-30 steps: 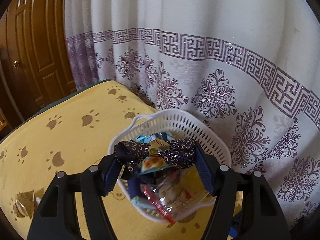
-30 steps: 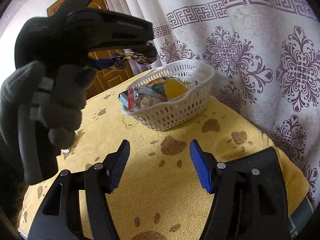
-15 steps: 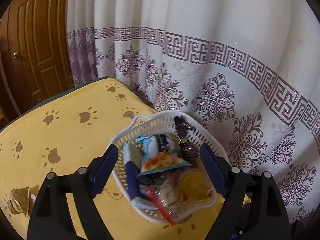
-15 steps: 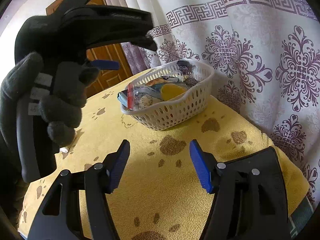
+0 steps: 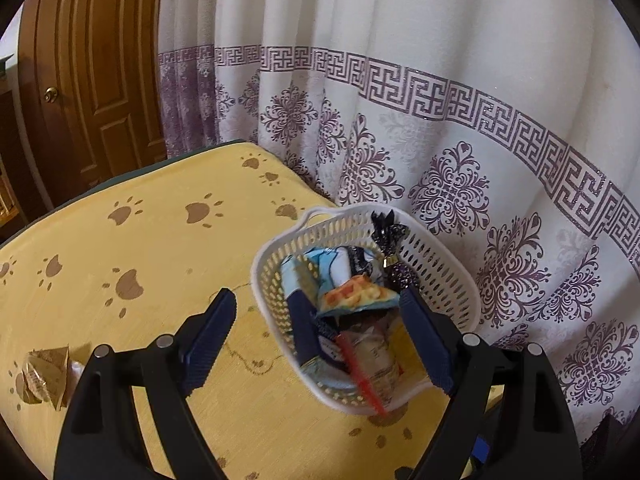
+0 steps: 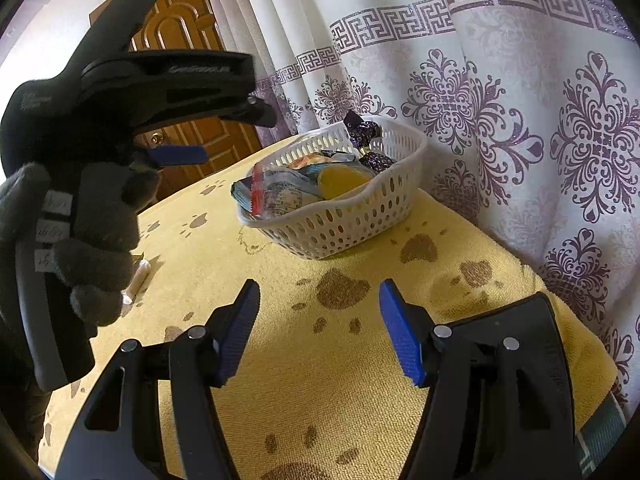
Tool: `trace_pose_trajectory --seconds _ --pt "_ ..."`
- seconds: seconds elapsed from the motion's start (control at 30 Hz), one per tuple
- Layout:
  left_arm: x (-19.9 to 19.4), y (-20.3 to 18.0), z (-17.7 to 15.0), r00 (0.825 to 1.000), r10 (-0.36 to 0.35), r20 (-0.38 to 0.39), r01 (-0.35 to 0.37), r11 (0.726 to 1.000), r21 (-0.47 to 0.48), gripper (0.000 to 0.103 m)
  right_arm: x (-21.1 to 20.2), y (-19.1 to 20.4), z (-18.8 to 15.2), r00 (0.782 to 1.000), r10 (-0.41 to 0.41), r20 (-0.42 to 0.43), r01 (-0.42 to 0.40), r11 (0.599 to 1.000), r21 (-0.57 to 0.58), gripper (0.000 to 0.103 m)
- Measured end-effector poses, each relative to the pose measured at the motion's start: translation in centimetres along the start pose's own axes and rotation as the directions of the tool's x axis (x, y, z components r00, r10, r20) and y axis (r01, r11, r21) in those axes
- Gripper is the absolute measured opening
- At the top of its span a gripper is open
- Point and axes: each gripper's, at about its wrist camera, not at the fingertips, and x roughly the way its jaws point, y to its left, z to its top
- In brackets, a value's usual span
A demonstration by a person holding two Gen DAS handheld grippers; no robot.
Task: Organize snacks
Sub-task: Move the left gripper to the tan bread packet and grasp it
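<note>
Both jaws gape, holding nothing — our left gripper (image 5: 316, 340) hangs nearer the wrapped snack (image 5: 40, 374), down-left of the basket (image 5: 448, 280).

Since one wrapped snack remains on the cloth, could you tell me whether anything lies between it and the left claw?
Nothing visible does: the gold-wrapped snack lies on bare yellow paw-print cloth left of the open left claw; the white basket sits to the right.

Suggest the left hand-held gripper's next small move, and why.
Probably swing it toward the gold-wrapped snack on the tablecloth. The left hand-held gripper is open and empty, the purple-wrapped candy already sits in the basket, and that snack remains outside.
</note>
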Motion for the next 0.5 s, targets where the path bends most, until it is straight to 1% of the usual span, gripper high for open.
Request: trace_pose_trajectory --seconds 0.23,0.5 --pt "-1.1 2.5 -1.3 1.000 0.029 0.007 -0.028 0.998 -0.049 0.083 0.1 0.0 0.0 1.000 -0.019 -0.011 0.019 1.000 -0.006 0.064" --pt "-2.7 7.3 -3.1 0.997 0.072 0.005 -0.070 0.987 -0.143 0.083 0.5 0.3 0.1 0.998 -0.050 -0.026 0.049 0.999 -0.023 0.065"
